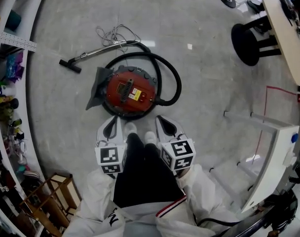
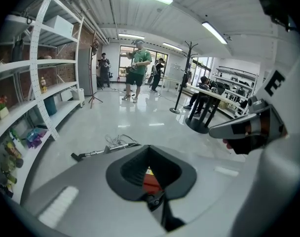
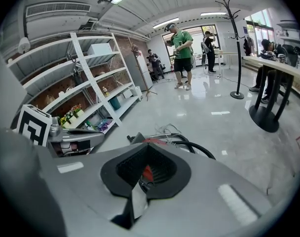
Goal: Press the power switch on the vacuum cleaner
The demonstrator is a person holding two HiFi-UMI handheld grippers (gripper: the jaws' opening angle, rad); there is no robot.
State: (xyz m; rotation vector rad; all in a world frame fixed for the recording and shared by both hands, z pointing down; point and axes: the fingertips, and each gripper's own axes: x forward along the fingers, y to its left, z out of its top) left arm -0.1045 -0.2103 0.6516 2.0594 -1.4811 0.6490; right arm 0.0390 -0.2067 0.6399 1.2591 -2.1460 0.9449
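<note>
Only head view shows the vacuum cleaner (image 1: 129, 92) whole, seemingly untouched.

We wear a white jacket with loose, creased sleeves (image 1: 95, 196), a red-striped hem (image 1: 169, 209) and black lettering (image 1: 113, 216) low on the left, over black trousers (image 1: 140, 177) and white shoes (image 1: 150, 137). Our left gripper (image 1: 112, 126) and right gripper (image 1: 166, 126) are pale grey shells with dark padded openings, each carrying a cube (image 1: 109, 159) of black-and-white square markers.
</note>
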